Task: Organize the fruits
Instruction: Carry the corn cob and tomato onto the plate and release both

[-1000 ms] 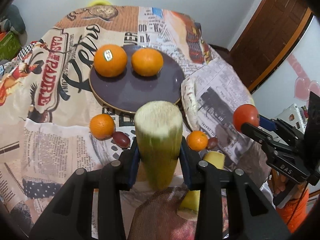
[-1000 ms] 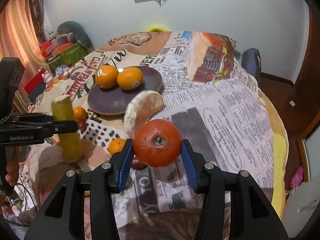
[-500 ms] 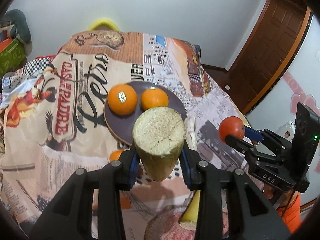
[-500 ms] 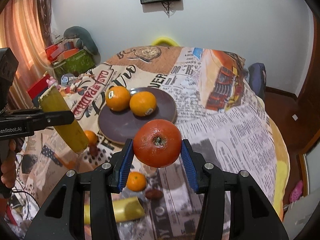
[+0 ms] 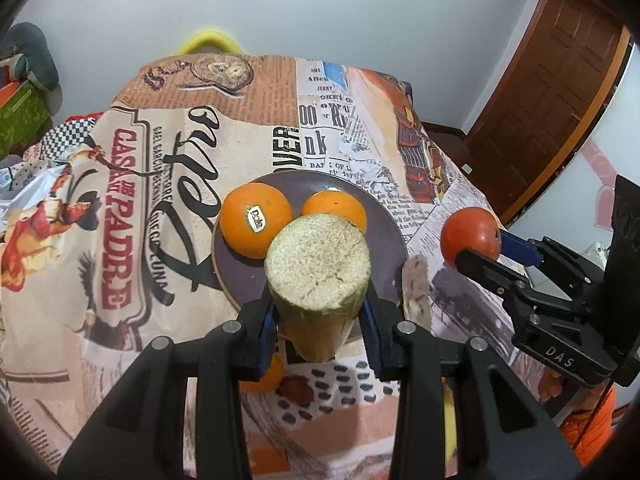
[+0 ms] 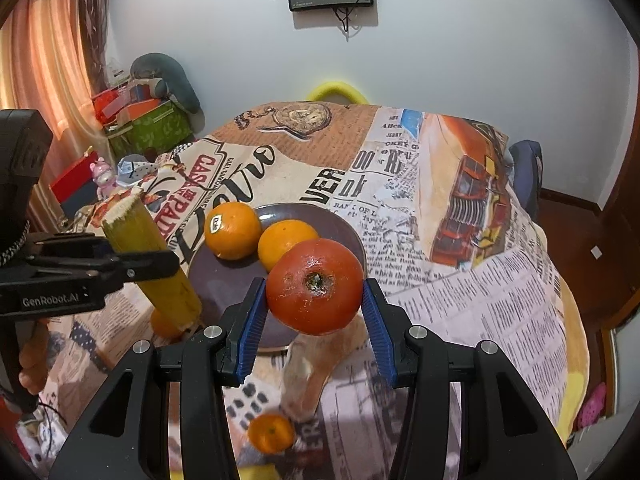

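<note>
My left gripper [image 5: 318,312] is shut on a thick yellow-green cane stalk piece [image 5: 318,264], held above the table near the front edge of the dark plate [image 5: 384,220]; it also shows in the right wrist view [image 6: 152,264]. My right gripper [image 6: 314,304] is shut on a red tomato [image 6: 315,286], held in the air just right of the plate [image 6: 340,224]; the tomato also shows in the left wrist view [image 5: 471,235]. Two oranges [image 5: 256,224] [image 5: 334,210] lie on the plate.
A pale bread-like piece [image 6: 320,368] lies on the printed tablecloth [image 5: 120,208] right of the plate. Small tangerines [image 6: 271,432] [image 5: 264,374] and a dark date [image 5: 296,386] lie near the front. Boxes [image 6: 148,124] stand at the left, a door [image 5: 552,80] at the right.
Both grippers have risen and tilted up with their loads; the plate now sits lower in both views. The stalk and the tomato stay gripped.
</note>
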`<state>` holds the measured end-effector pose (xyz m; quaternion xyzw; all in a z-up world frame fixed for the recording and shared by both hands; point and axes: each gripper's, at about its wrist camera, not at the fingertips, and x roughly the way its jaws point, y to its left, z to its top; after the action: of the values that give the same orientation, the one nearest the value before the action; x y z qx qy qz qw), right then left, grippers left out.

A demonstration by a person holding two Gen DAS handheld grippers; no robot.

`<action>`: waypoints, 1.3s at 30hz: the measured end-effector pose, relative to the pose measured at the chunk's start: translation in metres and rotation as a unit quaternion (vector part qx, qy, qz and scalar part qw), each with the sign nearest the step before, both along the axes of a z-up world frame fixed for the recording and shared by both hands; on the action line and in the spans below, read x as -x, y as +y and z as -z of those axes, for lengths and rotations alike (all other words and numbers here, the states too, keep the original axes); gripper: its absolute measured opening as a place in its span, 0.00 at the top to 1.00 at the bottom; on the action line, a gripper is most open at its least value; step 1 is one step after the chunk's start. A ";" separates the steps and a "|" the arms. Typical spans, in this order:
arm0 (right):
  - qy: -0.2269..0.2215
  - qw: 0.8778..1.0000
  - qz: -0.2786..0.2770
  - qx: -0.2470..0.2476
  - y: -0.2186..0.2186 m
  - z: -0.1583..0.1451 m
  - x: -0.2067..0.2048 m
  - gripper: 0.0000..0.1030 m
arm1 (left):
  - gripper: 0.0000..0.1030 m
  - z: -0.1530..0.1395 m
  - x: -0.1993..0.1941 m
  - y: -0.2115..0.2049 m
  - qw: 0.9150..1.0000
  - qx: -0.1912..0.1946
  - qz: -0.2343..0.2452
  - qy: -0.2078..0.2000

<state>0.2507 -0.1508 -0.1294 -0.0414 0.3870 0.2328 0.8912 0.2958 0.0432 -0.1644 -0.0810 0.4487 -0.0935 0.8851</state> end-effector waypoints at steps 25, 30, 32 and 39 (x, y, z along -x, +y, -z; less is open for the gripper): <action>0.048 0.998 -0.025 0.045 0.017 0.052 -0.065 0.57 | 0.64 0.032 -0.070 -0.006 1.000 0.006 -0.007 0.018; 0.042 0.997 -0.028 0.051 0.020 0.054 -0.063 0.56 | 0.64 0.029 -0.069 -0.008 1.000 -0.007 -0.002 0.004; 0.036 0.998 -0.027 0.051 0.021 0.053 -0.063 0.56 | 0.64 0.029 -0.069 -0.007 1.000 -0.006 -0.003 0.006; 0.014 0.998 -0.015 0.051 0.016 0.035 -0.054 0.44 | 0.64 0.023 -0.058 -0.004 1.000 -0.005 -0.008 0.001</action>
<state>0.3049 -0.1348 -0.1645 -0.0897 0.4098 0.2270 0.8789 0.3536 0.0388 -0.1870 -0.0801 0.4497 -0.0844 0.8856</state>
